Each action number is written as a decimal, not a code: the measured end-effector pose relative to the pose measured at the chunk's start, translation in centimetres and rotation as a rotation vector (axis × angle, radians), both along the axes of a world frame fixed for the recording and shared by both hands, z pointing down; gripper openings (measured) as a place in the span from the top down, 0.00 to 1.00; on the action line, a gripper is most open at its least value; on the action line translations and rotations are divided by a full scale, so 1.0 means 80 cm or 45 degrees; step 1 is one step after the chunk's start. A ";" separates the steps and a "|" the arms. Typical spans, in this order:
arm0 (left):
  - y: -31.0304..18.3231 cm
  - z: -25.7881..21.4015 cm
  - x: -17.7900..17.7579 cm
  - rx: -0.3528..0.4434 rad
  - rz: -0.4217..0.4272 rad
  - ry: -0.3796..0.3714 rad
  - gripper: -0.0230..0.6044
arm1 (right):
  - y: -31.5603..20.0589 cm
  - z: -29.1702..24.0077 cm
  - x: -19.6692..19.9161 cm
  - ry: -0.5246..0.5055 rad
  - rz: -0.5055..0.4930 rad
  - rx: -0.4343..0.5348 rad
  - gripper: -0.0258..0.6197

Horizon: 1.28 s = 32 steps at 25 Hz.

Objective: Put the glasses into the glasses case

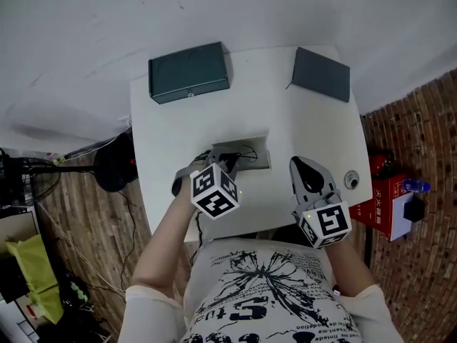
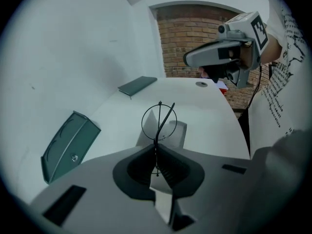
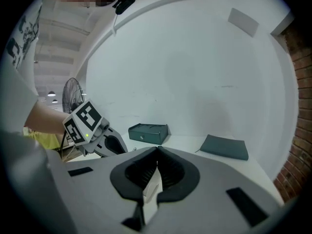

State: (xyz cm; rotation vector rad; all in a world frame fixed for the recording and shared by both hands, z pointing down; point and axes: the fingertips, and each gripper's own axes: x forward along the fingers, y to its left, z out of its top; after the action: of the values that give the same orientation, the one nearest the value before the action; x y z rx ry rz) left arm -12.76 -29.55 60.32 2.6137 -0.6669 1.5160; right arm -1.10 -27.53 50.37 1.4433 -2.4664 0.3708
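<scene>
Your left gripper [image 2: 156,145] has its fingers pinched on the glasses [image 2: 159,121] by their wire frame, at the counter's [image 1: 285,127] middle. Your right gripper [image 3: 158,149] has fingers closed together, empty. Closed case [image 1: 189,72] sits at 11 o'clock, grey pouch [image 1: 321,73] at 1 o'clock.

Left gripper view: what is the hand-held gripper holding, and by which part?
The left hand-held gripper pinches the glasses by a thin frame wire below one round rim.
</scene>
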 end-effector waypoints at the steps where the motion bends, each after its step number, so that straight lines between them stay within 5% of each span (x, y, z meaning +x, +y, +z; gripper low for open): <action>1: 0.000 0.008 0.000 -0.026 0.025 -0.019 0.93 | 0.000 0.003 -0.001 0.001 0.006 -0.007 0.94; 16: 0.007 0.071 0.020 -0.276 0.255 -0.271 0.93 | 0.004 0.029 0.005 0.041 0.050 -0.072 0.94; 32: 0.027 0.076 0.031 -0.343 0.291 -0.253 0.91 | -0.001 0.034 0.016 0.061 0.055 -0.087 0.94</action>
State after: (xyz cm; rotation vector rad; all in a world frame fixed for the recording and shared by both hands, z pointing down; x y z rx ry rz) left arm -10.27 -27.41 66.41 2.4232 -0.1580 1.8005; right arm 0.15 -27.64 53.06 1.4628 -2.3652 0.4199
